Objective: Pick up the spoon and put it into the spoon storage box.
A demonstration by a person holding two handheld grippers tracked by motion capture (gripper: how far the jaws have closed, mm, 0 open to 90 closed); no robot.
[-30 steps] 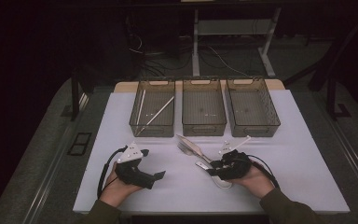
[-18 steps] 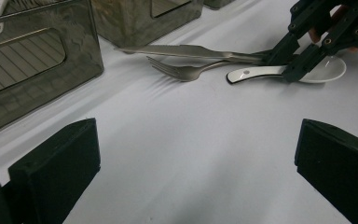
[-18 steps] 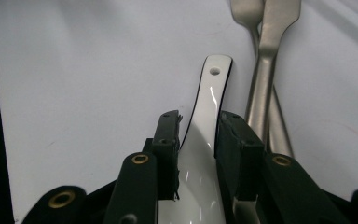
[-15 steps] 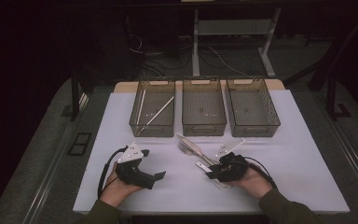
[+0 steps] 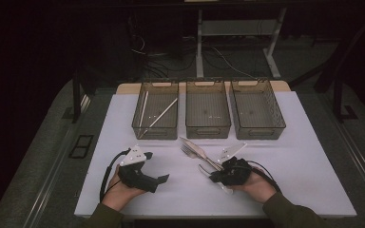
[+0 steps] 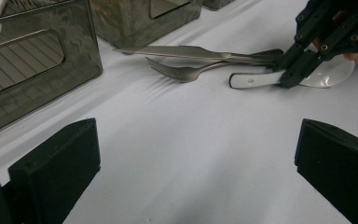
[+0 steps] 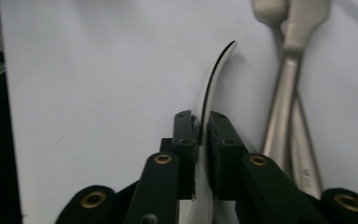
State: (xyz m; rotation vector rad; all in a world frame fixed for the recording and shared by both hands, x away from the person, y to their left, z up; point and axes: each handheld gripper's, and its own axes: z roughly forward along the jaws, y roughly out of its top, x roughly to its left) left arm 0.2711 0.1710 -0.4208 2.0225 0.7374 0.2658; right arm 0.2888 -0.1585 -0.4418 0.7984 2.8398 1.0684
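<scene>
Jaws of the right gripper (image 7: 201,128) have just been closing and now pinch the handle of a white spoon (image 7: 209,88), the pads pressed on it from both sides, with the free end of the handle curving on past them; the left gripper (image 6: 196,154) stands wide open with nothing between its jaws, only bare white table (image 6: 186,177) ahead of it; in the high view the right gripper (image 5: 215,176) lies low on the table in the person's right hand (image 5: 253,184), near the front edge, and the spoon (image 5: 223,184) lies on the table under it; from the left gripper view the spoon (image 6: 261,78) rests flat, its bowl at the far side of the right gripper (image 6: 284,74) and its handle at the near side; just beside it lie a fork (image 6: 186,71) and a knife (image 6: 182,51), their handles crossing close to the gripped spot, their heads toward the bins; three dark bins stand in a row at the back of the table, the left bin (image 5: 155,130) with white sticks (image 5: 159,115) in it, the middle bin (image 5: 207,129) and the right bin (image 5: 258,130) next along; the left gripper (image 5: 159,180) sits in the left hand (image 5: 119,190), well apart from the cutlery.
</scene>
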